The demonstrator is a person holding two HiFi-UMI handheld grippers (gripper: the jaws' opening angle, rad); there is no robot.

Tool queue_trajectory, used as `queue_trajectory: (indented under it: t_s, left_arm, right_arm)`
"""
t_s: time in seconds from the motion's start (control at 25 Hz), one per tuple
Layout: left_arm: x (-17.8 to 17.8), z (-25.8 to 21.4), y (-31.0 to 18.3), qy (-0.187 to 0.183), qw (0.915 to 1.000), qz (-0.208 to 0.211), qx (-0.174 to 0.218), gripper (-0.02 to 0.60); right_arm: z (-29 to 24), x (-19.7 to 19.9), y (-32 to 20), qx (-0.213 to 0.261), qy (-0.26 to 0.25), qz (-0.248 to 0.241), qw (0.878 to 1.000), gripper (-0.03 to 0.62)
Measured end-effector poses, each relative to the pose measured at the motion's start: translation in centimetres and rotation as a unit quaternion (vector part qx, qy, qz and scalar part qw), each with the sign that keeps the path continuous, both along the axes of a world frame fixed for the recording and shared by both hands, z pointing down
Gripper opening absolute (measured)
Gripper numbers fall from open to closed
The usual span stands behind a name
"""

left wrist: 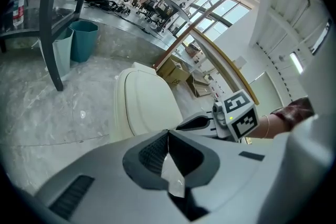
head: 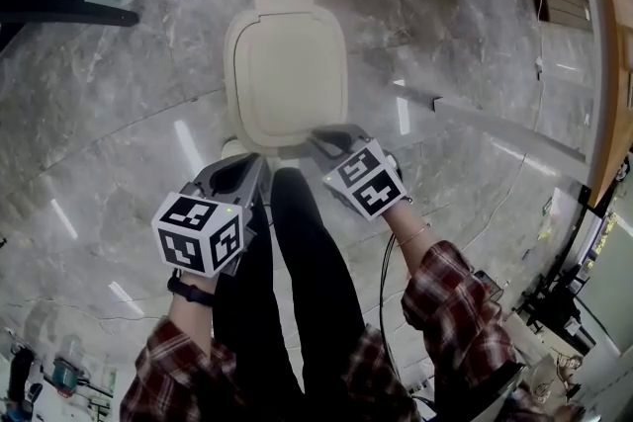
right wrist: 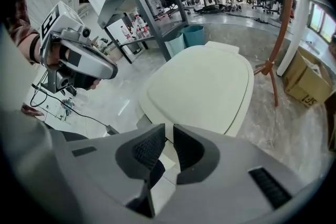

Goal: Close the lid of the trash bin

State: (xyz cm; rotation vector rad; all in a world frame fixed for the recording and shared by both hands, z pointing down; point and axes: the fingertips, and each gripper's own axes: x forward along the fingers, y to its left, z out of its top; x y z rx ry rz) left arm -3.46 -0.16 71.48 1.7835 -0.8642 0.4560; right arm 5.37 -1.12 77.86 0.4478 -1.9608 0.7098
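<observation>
Hovering just short of the bin's near edge, both pairs of tongs carry nothing. The left tongs have their tips pressed together. The right tongs are all but closed, with only a thin slit between the pads and nothing in it. From the head view they sit side by side above the person's dark trouser legs, the left tongs a little nearer the body than the right tongs.

Just beyond them stands the cream trash bin, and its lid lies flat across the top, with the hinge tab on the far side. In the right gripper view the lid looks seated all round its rim. By my reading the closing step is done, or lacks only a confirming press. The next move would call for a light downward touch on the near edge with closed tips, or simply drawing both tongs back.

The bin stands on a glossy grey marble floor that throws back streaks of ceiling light. Farther off are two teal bins beside a dark metal frame, cardboard boxes by a wooden stand, and office chairs deep in the bright, windowed room.
</observation>
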Motion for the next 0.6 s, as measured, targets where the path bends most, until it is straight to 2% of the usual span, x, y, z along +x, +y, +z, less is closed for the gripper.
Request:
queue_trajectory:
  t_s: [0.12,0.32,0.6]
  left_arm:
    - [-0.4,0.2,-0.4,-0.002,1.0,-0.006,0.002,0.012]
    - [-0.5,0.1,-1.3,0.003,0.9998,-0.02,0.004,0.012]
    - [-0.2,0.1,-1.6,0.002,0.9999,-0.014,0.003,0.012]
  right_arm:
    - [0.2,0.0,-0.2,0.0,0.002,-0.009,1.0,0.048]
    - [0.2,0.1,-0.4,-0.004,-0.004,0.003,1.0,0.034]
    - [0.3,0.1,-0.4,0.014,-0.002,0.002,1.0,0.028]
